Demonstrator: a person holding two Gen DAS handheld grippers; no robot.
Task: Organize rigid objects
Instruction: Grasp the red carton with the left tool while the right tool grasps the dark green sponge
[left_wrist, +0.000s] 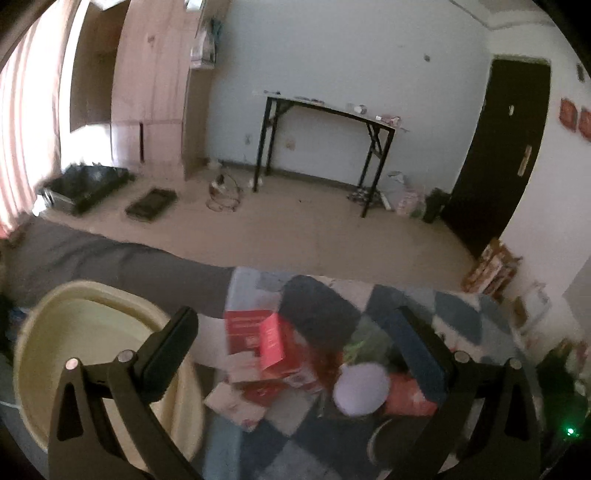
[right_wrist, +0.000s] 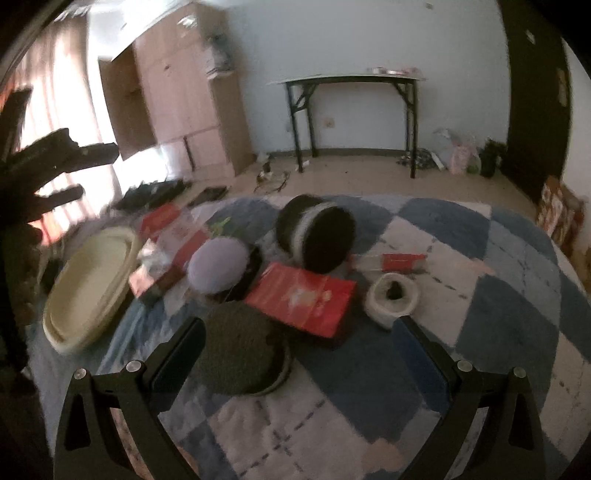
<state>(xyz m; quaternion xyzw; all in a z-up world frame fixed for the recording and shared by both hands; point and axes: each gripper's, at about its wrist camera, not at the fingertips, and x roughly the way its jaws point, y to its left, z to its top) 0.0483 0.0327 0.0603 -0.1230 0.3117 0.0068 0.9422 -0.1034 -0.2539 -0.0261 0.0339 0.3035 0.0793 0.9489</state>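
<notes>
Both grippers, left (left_wrist: 299, 347) and right (right_wrist: 303, 354), gape wide, holding nothing. Clutter crowds the basin (right_wrist: 92, 291); risk: soft blanket (right_wrist: 480, 295) lets box (right_wrist: 303, 299) slide when pinched.

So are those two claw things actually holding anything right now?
No, nothing is held. The left gripper and the right gripper both stand wide open above the checkered blanket, with empty space between their fingers.

Right claw (right_wrist: 303, 332) open above dark round lid (right_wrist: 240, 350).
</notes>
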